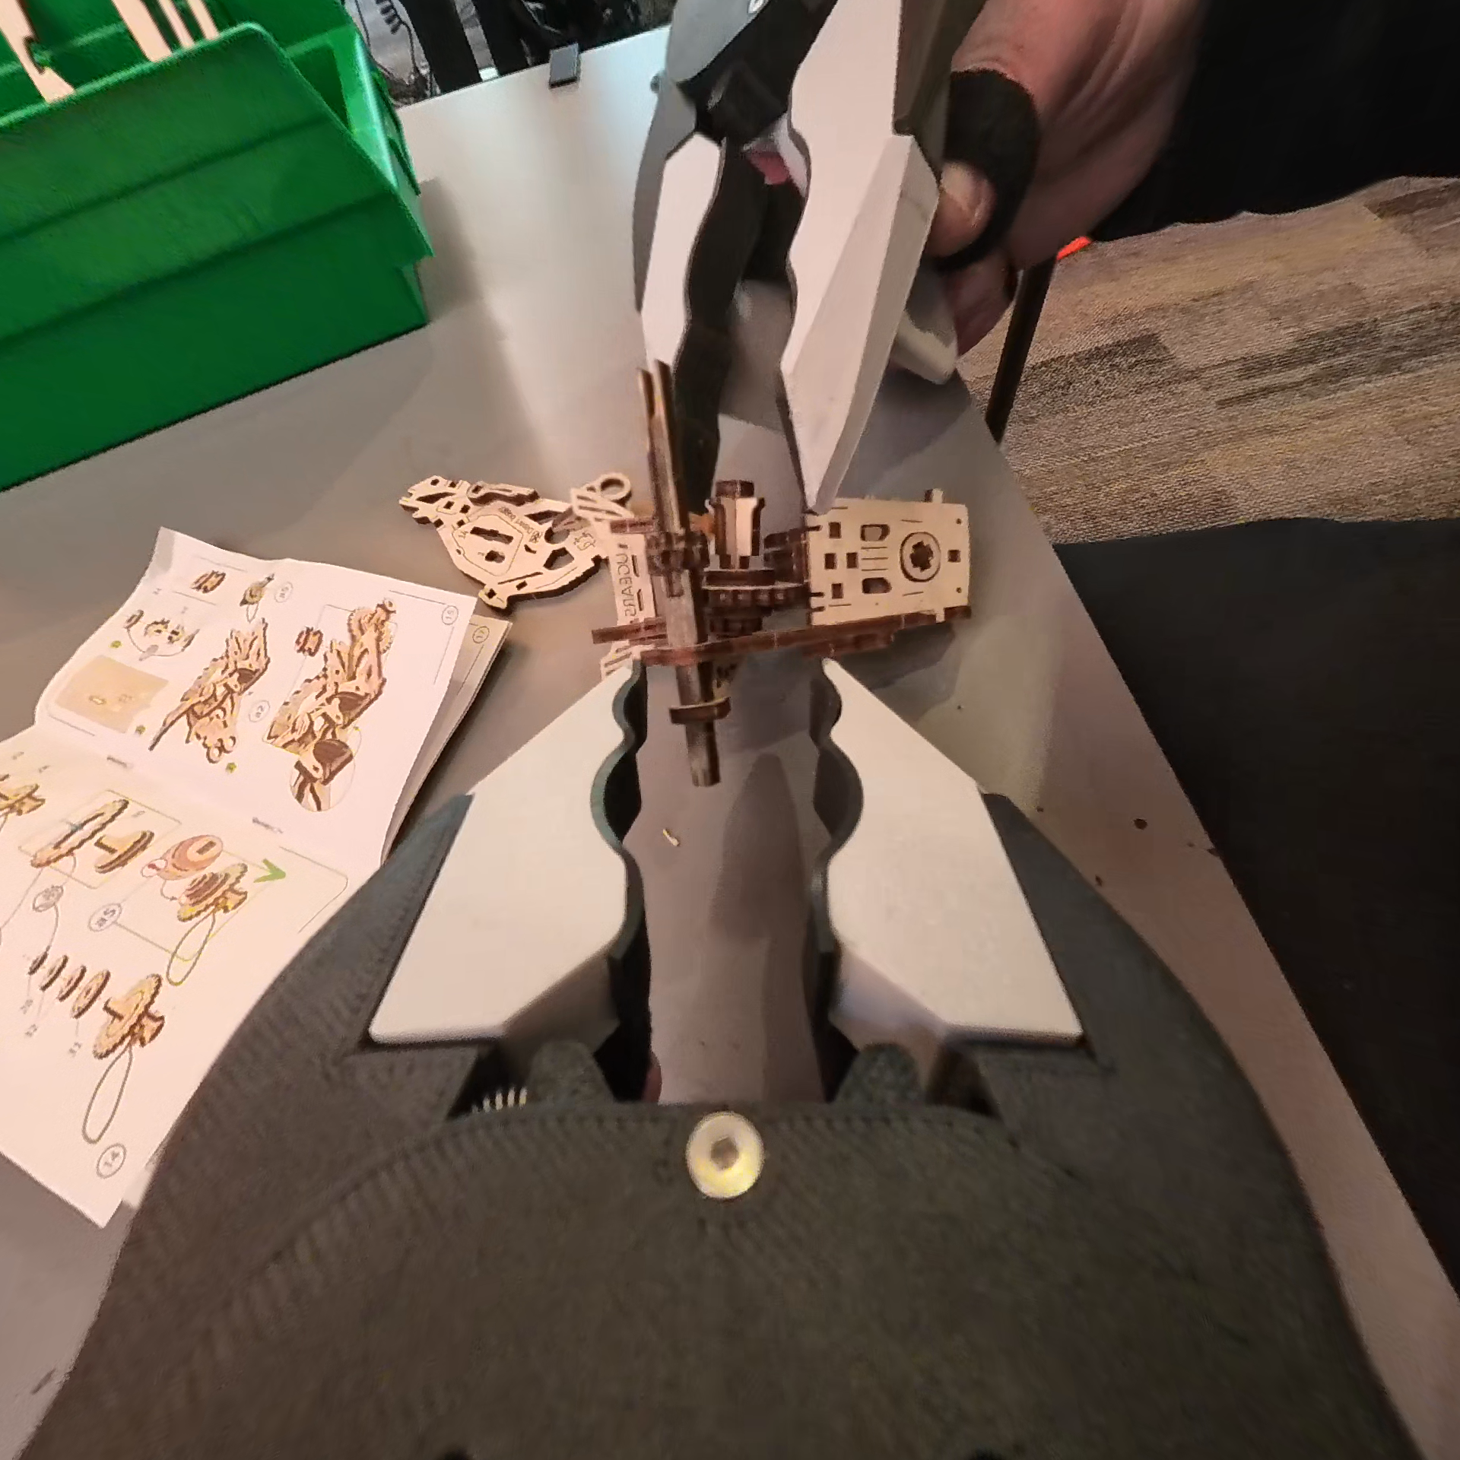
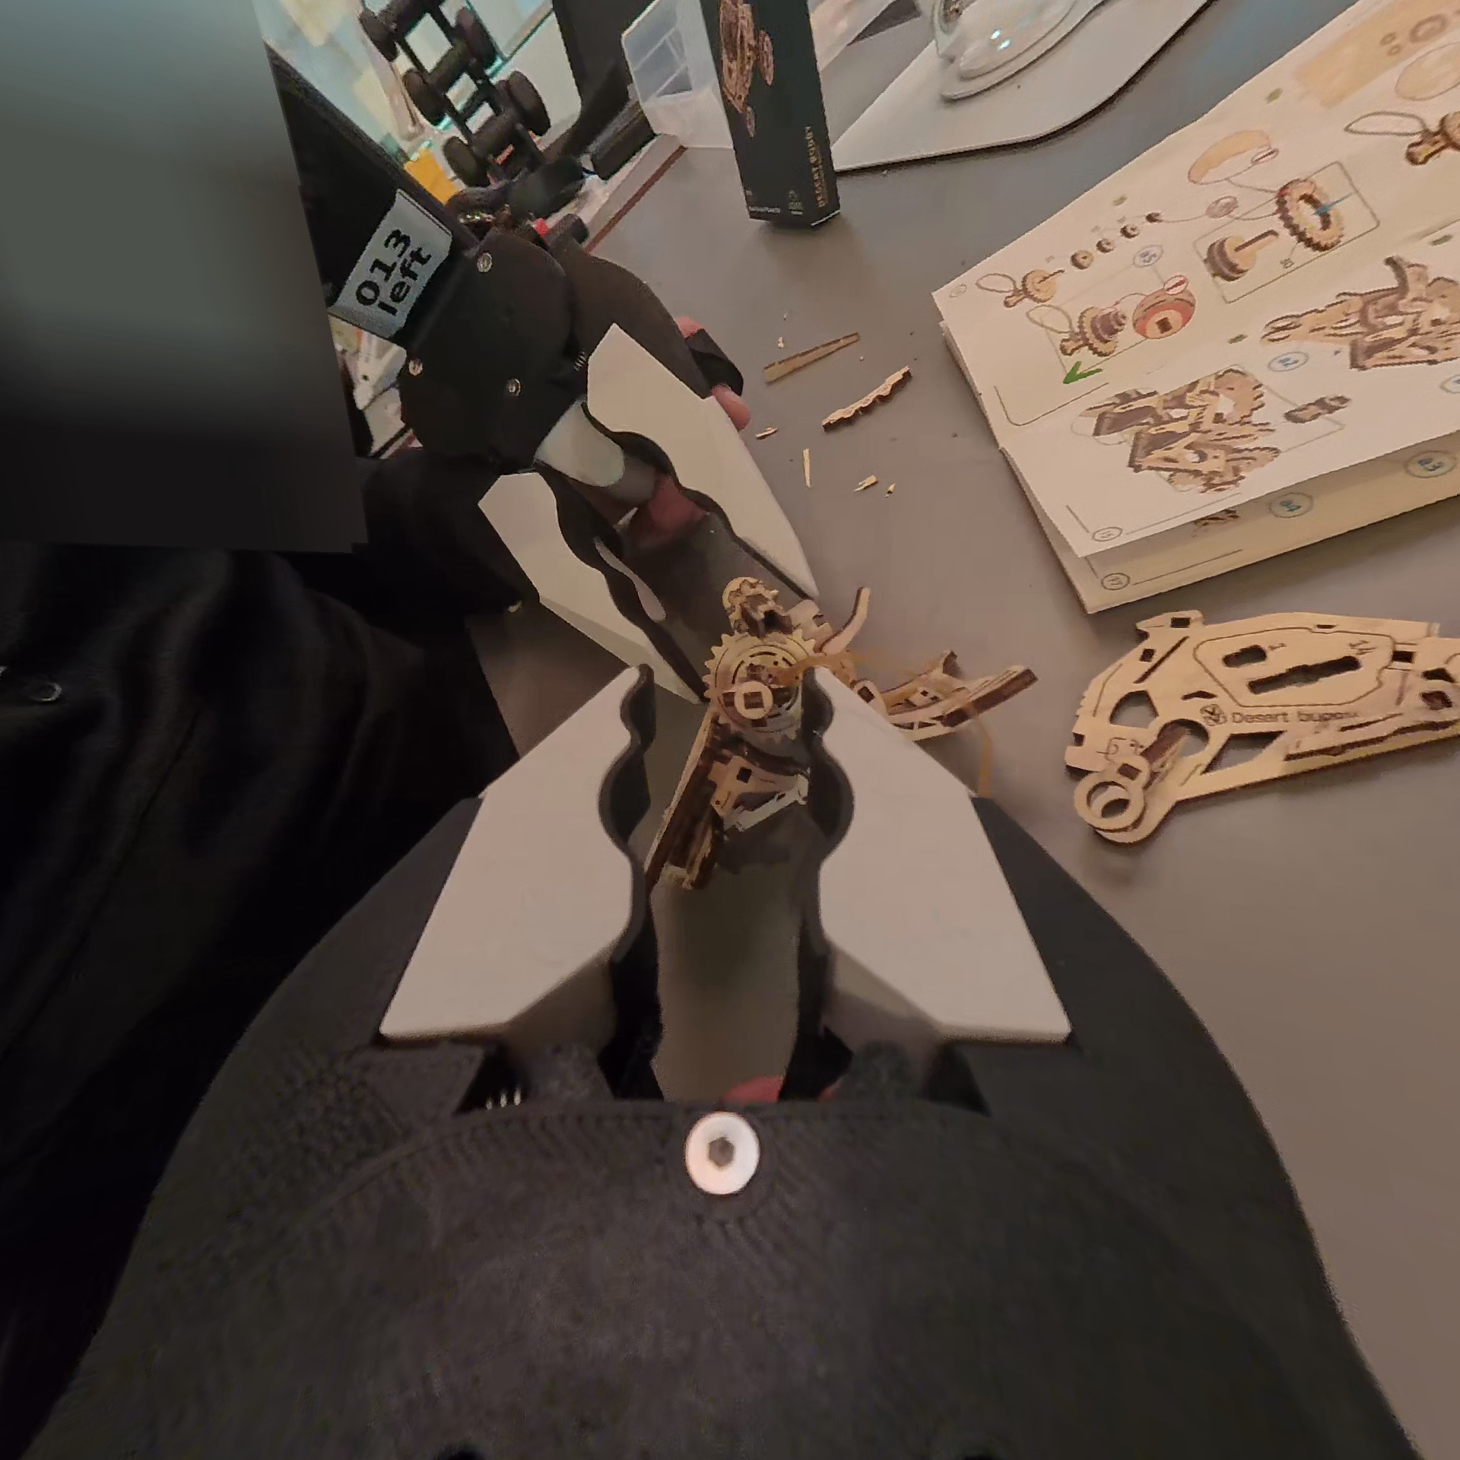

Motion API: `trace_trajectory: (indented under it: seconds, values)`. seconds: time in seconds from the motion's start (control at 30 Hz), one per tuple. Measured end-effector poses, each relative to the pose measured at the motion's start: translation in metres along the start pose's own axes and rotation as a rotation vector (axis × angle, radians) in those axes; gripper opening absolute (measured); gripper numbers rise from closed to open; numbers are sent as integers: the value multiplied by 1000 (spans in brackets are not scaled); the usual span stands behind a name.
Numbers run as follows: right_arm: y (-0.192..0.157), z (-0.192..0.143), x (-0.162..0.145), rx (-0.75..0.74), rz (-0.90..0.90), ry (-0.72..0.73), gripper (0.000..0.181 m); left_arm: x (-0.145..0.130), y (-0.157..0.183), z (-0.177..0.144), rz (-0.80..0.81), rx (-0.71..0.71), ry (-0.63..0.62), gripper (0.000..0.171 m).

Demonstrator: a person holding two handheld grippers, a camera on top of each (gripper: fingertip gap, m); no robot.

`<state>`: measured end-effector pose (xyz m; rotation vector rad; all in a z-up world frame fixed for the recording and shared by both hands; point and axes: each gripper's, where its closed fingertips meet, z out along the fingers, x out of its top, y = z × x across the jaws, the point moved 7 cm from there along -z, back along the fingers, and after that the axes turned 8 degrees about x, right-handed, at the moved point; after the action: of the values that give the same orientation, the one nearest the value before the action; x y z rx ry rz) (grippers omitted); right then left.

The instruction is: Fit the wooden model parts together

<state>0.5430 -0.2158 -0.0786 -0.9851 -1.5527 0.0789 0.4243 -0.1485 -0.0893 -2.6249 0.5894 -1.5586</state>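
Observation:
A partly built wooden model [image 1: 735, 585] with gears and a slotted side plate hangs above the grey table [image 1: 553, 316], held between both grippers. My left gripper [image 1: 731, 675] is closed part-way, its tips against the model's brown base plate; a wooden axle hangs in the gap. My right gripper [image 1: 750, 466] comes down from above, one finger on an upright slat, the other on the side plate. In the right wrist view the model [image 2: 743, 750] sits inside my right gripper [image 2: 735, 679], and the left gripper [image 2: 754, 644] pinches the gear end from the upper left.
A flat cut-out body panel [image 1: 506, 545] [image 2: 1256, 711] and an open instruction booklet [image 1: 237, 750] [image 2: 1224, 355] lie on the table. Green bins [image 1: 182, 221] stand far left. A black box [image 2: 778, 111], wood scraps [image 2: 865, 399] and a curved wooden piece [image 2: 948, 695] lie nearby. The table edge [image 1: 1106, 632] is close. Both grippers' tips are close together, under 4 cm apart.

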Motion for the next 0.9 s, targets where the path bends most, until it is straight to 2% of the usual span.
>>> trace_trajectory:
  seconds: [0.37,0.7,0.9]
  values:
    - [2,0,-4,-22,0,-16,34,1,-6,10,-68,-76,-37,30]
    - [2,-1,-8,-170,-56,-73,41,9,-5,19,-67,-99,-22,29]
    - [8,-4,-9,-168,-45,-70,29,10,-6,21,-69,-113,-19,28]
